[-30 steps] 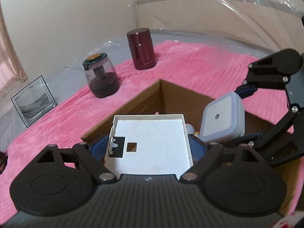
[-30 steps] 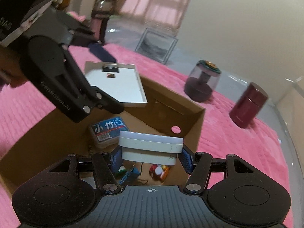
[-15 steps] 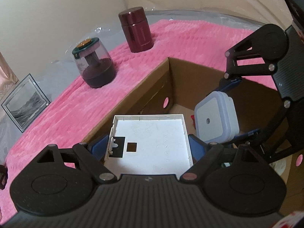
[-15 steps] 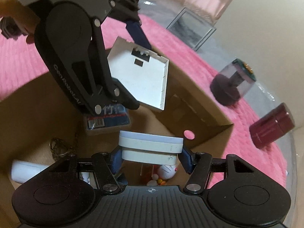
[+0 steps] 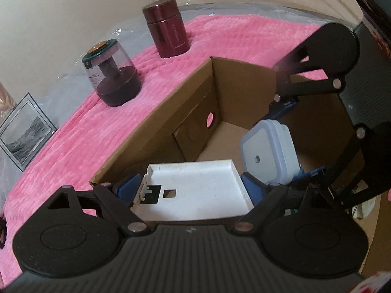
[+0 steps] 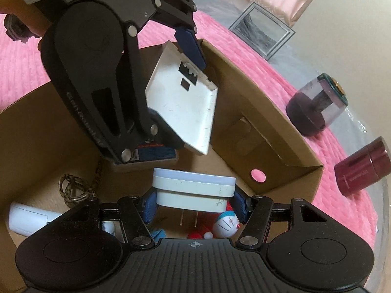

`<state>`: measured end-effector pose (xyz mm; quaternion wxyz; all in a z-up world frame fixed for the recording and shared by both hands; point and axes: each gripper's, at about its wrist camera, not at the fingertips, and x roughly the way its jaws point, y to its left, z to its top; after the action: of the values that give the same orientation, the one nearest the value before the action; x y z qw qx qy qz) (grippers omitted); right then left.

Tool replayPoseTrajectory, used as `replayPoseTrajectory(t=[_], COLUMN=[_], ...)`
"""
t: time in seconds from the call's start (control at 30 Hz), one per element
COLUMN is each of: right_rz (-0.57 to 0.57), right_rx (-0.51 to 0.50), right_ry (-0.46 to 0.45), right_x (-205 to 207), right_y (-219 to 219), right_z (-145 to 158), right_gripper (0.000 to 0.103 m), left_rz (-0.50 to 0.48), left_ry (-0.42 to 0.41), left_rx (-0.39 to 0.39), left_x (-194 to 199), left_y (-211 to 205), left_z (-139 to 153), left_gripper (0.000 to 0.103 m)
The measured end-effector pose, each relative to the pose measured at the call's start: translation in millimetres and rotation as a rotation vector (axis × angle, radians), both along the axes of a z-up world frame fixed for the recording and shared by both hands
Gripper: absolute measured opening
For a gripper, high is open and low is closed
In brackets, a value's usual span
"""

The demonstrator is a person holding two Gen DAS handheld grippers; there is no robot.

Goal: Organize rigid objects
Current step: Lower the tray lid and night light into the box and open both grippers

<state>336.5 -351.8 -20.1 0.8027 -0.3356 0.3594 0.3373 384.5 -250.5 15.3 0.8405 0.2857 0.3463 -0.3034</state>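
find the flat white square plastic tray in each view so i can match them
Left wrist: flat white square plastic tray lies bottom centre, clamped in the left tongs.
Right wrist: same tray hangs tilted upper centre over the box.
Shared landmark: round hole in the cardboard box wall.

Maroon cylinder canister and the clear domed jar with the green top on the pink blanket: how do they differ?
The maroon cylinder canister is opaque with straight sides; the clear domed jar is see-through and widens toward its dark base. The canister's lid matches its maroon body; the jar's top is green with a gold centre. The canister stands farther from the cardboard box rim than the jar. Both stand upright on the pink blanket, outside the box.
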Motion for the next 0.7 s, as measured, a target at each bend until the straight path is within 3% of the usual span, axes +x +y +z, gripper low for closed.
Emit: replayPoseTrajectory(t=[0.7], right_rz=[-0.015], right_rx=[0.033], right_ry=[-0.033], right_x=[-4], right_y=[3], right_z=[7], right_gripper=[0.058], left_rz=[0.033], left_ry=[-0.043], left_rx=[-0.059], left_x=[-11], left_y=[23], left_z=[16], left_gripper=[0.086])
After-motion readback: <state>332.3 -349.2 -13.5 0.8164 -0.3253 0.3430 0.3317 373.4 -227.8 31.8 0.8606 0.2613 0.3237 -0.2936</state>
